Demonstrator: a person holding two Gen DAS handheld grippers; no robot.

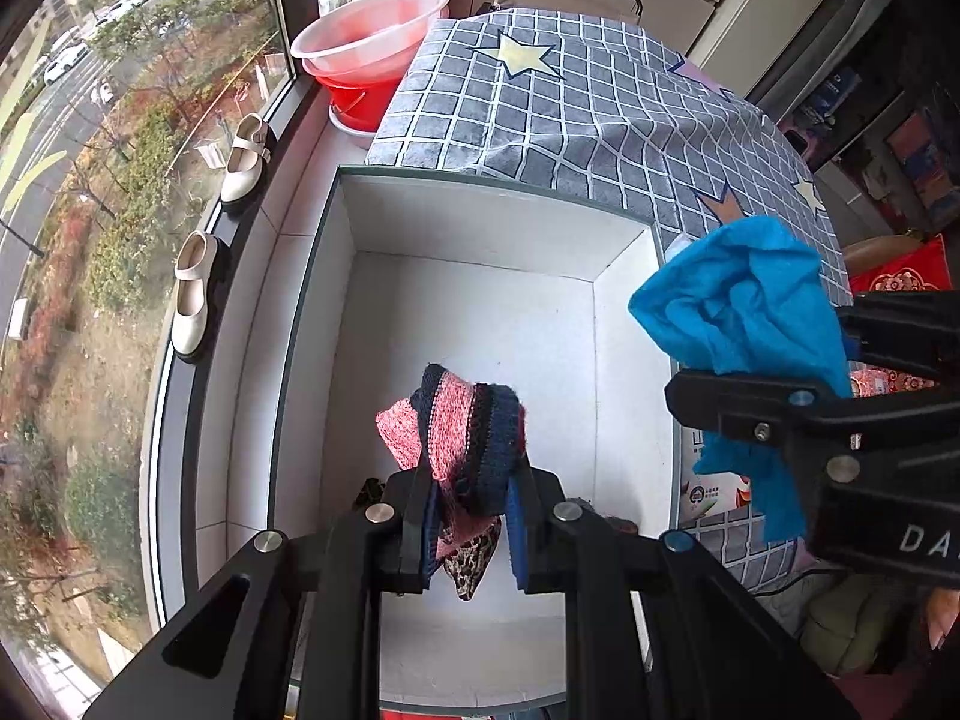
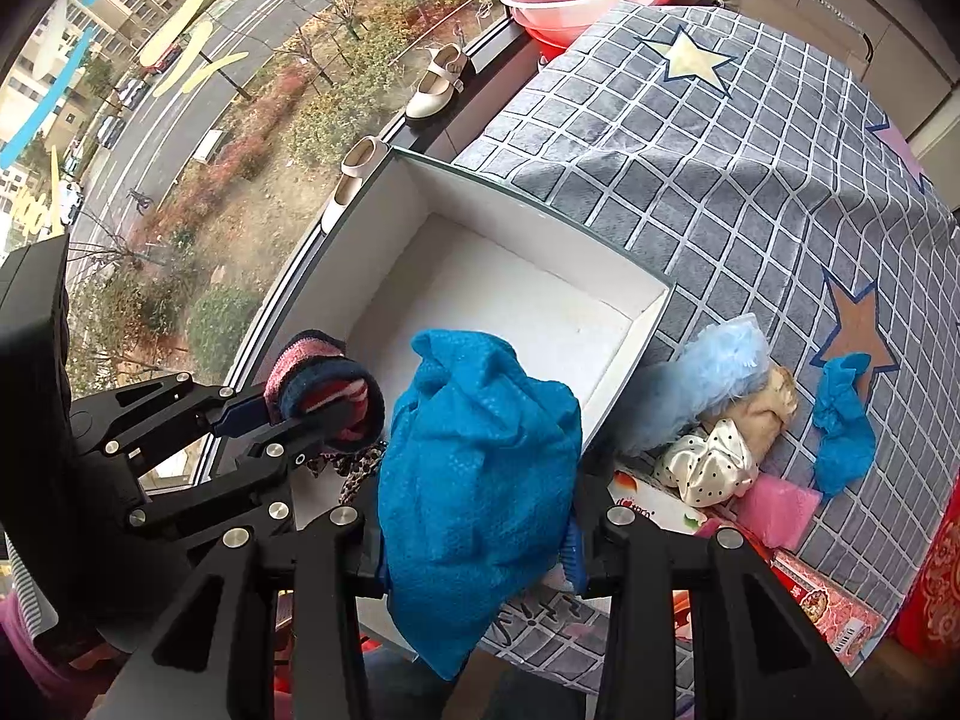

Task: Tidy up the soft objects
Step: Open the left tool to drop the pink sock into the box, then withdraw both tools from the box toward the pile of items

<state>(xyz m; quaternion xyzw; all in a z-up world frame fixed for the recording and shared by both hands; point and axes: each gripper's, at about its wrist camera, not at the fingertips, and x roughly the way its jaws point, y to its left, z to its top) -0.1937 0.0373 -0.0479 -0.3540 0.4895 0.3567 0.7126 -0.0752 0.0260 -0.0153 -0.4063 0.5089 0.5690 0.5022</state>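
Note:
My left gripper (image 1: pixel 465 531) is shut on a pink and navy knitted piece (image 1: pixel 462 426) with a leopard-print scrap (image 1: pixel 474 564) hanging below, held over the open white box (image 1: pixel 480 228). It also shows in the right wrist view (image 2: pixel 327 393). My right gripper (image 2: pixel 474 552) is shut on a bright blue cloth (image 2: pixel 480 468), held beside the box's near right wall; it shows in the left wrist view (image 1: pixel 744 306) too. More soft items lie on the checked cover: a light blue fluffy piece (image 2: pixel 708 372), a beige piece (image 2: pixel 762 408), a white dotted scrunchie (image 2: pixel 711 462), a pink piece (image 2: pixel 777 507), a blue cloth (image 2: pixel 840 420).
The grey checked cover (image 1: pixel 570 108) with stars spreads behind and right of the box. Red and pink basins (image 1: pixel 372 42) stand at the far left corner. Two white shoes (image 1: pixel 243 162) sit on the windowsill. Printed cartons (image 2: pixel 828 606) lie at the near right.

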